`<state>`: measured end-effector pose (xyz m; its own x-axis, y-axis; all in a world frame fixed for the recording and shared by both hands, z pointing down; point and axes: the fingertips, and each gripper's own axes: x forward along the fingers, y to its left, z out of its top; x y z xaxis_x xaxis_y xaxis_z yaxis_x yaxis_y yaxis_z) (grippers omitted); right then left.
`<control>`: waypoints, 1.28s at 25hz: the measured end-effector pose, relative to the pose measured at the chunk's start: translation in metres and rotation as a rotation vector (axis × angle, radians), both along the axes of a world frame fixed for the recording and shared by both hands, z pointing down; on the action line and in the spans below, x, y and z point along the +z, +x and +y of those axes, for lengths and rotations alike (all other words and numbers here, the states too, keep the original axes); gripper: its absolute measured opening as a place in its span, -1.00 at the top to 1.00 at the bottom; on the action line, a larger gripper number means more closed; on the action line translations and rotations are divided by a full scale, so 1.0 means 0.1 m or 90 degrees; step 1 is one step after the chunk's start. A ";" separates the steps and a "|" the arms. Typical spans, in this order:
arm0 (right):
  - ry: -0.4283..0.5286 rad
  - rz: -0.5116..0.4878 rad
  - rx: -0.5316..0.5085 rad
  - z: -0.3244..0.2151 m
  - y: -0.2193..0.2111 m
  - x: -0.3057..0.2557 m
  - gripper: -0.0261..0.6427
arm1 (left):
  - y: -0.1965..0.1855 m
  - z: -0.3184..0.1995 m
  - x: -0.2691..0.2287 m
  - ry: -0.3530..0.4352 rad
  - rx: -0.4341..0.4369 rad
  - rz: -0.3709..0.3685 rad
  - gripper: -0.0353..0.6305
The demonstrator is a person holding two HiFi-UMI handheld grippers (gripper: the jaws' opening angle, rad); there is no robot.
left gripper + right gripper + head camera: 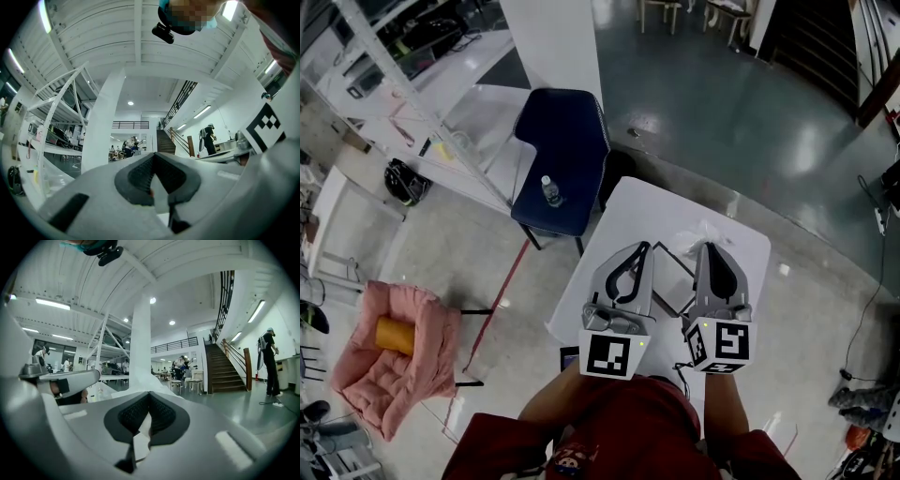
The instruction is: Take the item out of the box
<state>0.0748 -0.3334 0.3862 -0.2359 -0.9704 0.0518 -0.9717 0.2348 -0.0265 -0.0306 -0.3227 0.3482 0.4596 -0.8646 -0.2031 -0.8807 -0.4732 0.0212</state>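
Okay, left tool (153, 154) and right tool (149, 394) are both pressed together, flanking the box (673, 279) on the desk (637, 202). Item's presumably still inside; poking in closed, I could shove the box off the edge.

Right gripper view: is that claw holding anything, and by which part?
Cannot be told: the right gripper is shut at white crinkled wrapping, but no grip shows.

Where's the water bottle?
In the head view, the water bottle sits on the seat of the dark blue chair, just beyond the far left corner of the white table.
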 end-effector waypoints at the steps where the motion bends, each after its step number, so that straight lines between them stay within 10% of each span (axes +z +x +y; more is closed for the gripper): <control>1: 0.014 0.001 0.003 0.02 0.01 -0.05 0.92 | 0.01 0.00 0.00 0.000 0.001 -0.001 0.88; 16: 0.206 0.021 0.085 0.24 0.09 -0.53 0.92 | 0.05 0.02 -0.05 0.010 0.014 0.001 0.88; 32: 0.202 0.029 0.092 0.21 0.09 -0.45 0.92 | 0.05 0.01 -0.03 0.007 0.019 0.003 0.88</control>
